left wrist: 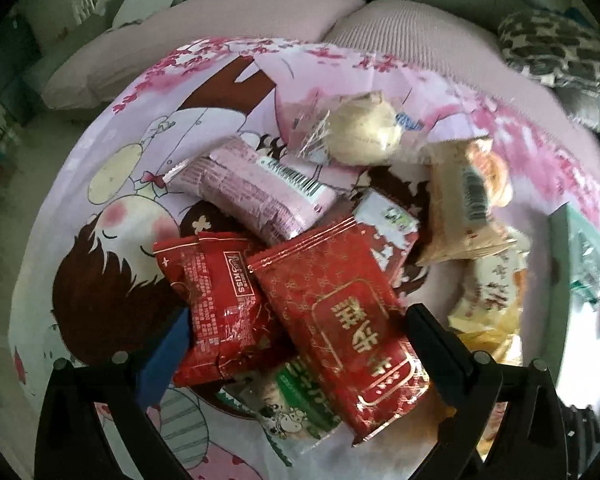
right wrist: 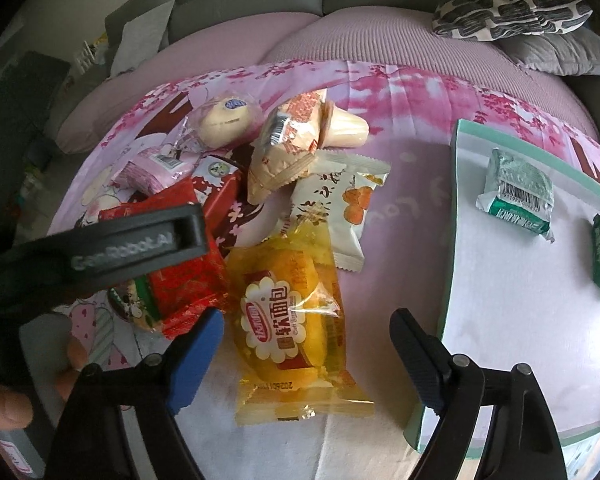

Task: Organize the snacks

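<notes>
Left gripper hanging with fingers apart around two red snack packets, pads not pressing, right gripper standing wide either side of yellow soft-bread packet, white tray just beyond its right finger.

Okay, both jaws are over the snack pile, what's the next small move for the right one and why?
Probably lower the right gripper a little and close on the yellow soft bread packet. Its jaws stand open on either side of that packet, not pressing it, and the tray with two green packets lies just to its right.
</notes>
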A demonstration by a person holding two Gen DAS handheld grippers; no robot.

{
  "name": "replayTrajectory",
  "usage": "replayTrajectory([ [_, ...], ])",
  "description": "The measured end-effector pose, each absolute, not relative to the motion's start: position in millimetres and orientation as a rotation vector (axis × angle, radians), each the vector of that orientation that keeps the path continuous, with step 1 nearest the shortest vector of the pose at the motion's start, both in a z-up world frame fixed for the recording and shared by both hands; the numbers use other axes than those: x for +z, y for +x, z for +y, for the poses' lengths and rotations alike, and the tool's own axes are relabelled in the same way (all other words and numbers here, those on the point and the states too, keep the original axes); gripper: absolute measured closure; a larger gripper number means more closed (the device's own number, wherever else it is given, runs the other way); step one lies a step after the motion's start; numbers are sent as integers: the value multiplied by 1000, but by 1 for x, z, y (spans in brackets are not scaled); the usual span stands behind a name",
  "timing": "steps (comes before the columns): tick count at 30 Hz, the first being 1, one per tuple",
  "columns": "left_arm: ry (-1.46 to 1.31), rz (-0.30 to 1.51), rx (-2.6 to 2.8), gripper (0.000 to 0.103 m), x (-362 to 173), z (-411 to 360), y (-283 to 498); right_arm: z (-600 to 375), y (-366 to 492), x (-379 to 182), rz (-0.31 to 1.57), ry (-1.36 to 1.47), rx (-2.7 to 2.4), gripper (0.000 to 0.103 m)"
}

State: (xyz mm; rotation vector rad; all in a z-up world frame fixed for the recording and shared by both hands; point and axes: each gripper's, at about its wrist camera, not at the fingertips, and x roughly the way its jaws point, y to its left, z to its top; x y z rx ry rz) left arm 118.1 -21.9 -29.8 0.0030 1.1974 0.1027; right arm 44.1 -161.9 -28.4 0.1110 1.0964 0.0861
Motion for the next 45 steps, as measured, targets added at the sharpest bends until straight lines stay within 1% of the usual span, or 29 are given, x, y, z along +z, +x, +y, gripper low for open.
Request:
replayTrajectory([
  [6, 55, 1209, 102, 0, -35, -25, 118, -162, 44, -32, 1107, 105, 86, 16],
  [12, 5, 1216, 93, 0, -32, -8, 110, -161, 44, -33, 1112, 89, 90, 16],
  [18, -25, 1199, 99, 0, -26, -1, 106, -163, 43, -35, 1127, 92, 95, 29],
  [23, -32, 1187, 101, 0, -22, -2, 104, -166, 44, -34, 1125, 96, 82, 50],
  [29, -2, 1163, 165, 0, -17, 4, 105, -172, 43, -32, 1125, 126, 79, 58],
  [34, 18, 1125, 236, 0, -10, 16, 105, -173, 42, -32, 1129, 131, 77, 58],
  [45, 98, 1174, 204, 0, -19, 6, 92, -178, 35, -30, 1130, 155, 75, 60],
])
